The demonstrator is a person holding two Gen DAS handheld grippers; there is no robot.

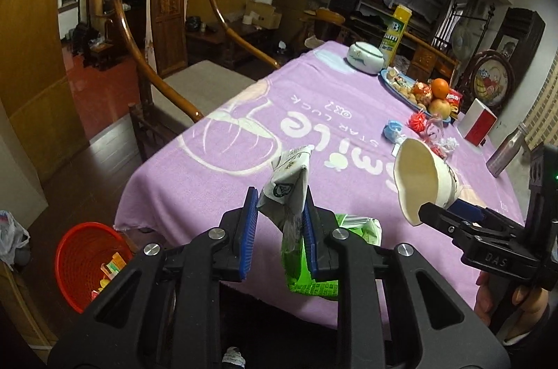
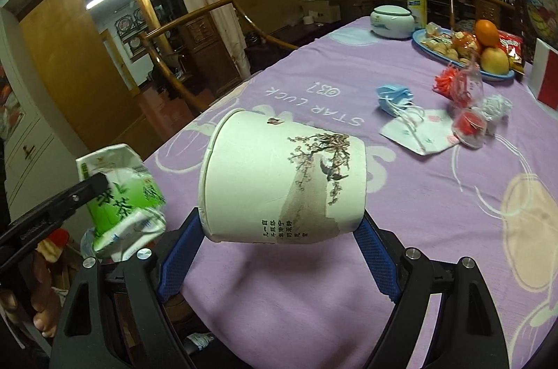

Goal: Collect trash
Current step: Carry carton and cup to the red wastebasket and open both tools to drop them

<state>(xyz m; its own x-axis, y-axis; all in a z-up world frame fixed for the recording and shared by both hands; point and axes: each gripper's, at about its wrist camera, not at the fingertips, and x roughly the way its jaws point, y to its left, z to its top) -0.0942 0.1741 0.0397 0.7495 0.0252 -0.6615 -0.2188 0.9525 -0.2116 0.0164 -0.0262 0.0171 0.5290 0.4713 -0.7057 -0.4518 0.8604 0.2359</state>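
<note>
Left wrist view, lower centre: my left tongs [image 1: 280, 222] pinch a crumpled green-and-white carton [image 1: 289, 194]. Right wrist view, centre: my right tongs [image 2: 279, 229], spread wide, clasp a tilted white paper cup [image 2: 279, 177] printed with blossoms.

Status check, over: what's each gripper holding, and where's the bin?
Left gripper shut on crushed green tea carton. Right gripper shut on paper cup. Red bin on the floor, lower left, off the table corner. Nothing visible in between.

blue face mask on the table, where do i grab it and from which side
Grip the bunched blue body of the blue face mask, coming from above with the jaws straddling its crumpled hump. It lies loose on the purple cloth; its thin white loops trail toward the white mask, so avoid those.
</note>
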